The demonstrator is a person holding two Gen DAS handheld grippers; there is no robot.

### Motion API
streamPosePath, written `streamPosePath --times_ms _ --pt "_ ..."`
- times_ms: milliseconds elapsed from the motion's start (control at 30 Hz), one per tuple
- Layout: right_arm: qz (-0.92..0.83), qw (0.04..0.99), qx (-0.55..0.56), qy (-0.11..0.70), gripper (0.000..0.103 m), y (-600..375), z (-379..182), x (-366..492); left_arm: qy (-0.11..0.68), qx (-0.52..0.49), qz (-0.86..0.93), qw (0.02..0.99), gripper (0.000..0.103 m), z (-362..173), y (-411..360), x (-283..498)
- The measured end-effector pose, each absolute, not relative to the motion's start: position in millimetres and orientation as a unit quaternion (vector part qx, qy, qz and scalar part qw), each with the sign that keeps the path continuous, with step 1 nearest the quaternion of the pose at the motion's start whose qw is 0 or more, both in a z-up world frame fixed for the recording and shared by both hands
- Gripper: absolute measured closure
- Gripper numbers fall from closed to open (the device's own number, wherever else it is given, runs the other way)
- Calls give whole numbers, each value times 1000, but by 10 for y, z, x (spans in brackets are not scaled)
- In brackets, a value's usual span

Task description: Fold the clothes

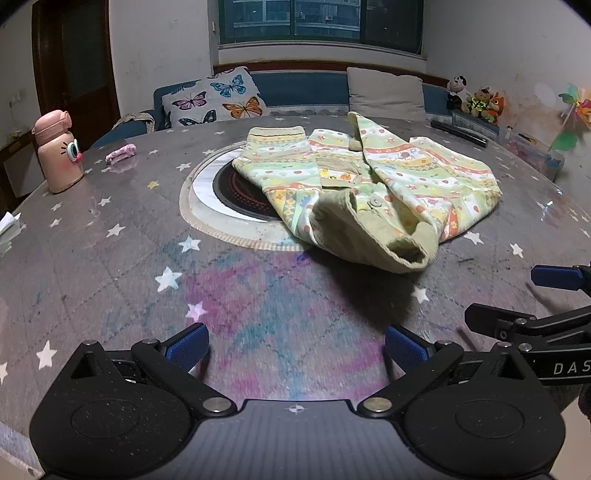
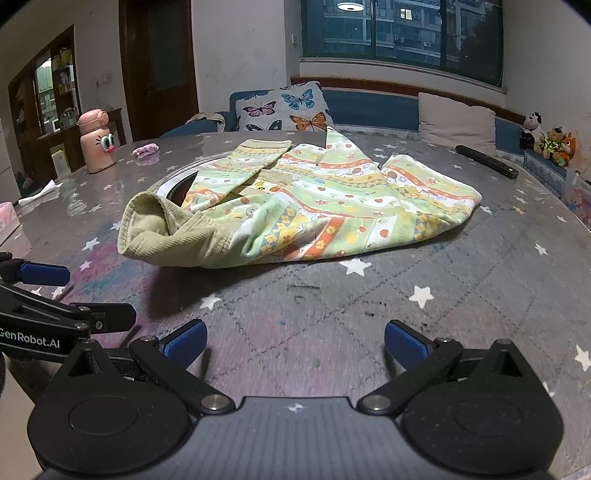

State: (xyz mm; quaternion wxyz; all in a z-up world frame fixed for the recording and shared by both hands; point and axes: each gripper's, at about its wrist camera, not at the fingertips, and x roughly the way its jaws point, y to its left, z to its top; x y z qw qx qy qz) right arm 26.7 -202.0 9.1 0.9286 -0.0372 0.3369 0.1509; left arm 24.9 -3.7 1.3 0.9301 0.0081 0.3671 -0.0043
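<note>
I see both tongs spread wide, gripping nothing: left tongs (image 1: 297,347), right tongs (image 2: 295,345), low over counter (image 1: 110,266). Patterned shirt (image 1: 373,184) lies crumpled mid-counter, ahead, partly covering round inset burner (image 1: 236,194). Pink bottle (image 1: 59,153) far left.

A round table (image 1: 110,258), covered in a grey cloth printed with white stars, fills the lower half of both views. Behind it, a blue bench sofa (image 2: 369,107) is set along the far wall, with a butterfly-print cushion (image 1: 218,98) and a plain beige cushion (image 1: 386,92) propped on it. A dark window (image 2: 402,33) is seen at the top centre, a ceiling lamp reflected in its glass. A dark wooden door (image 1: 74,70) stands at upper left. The walls are painted white and look scuffed.
</note>
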Motion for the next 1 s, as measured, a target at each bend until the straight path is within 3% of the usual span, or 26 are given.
streamPosePath --times_ms 867,1000 --pt "158 934 -36 319 0 -2130 491 1209 317 44 0 948 1 517 319 1174" --pt "150 936 -26 317 1 -2152 523 1531 316 58 -25 947 9 489 190 1449"
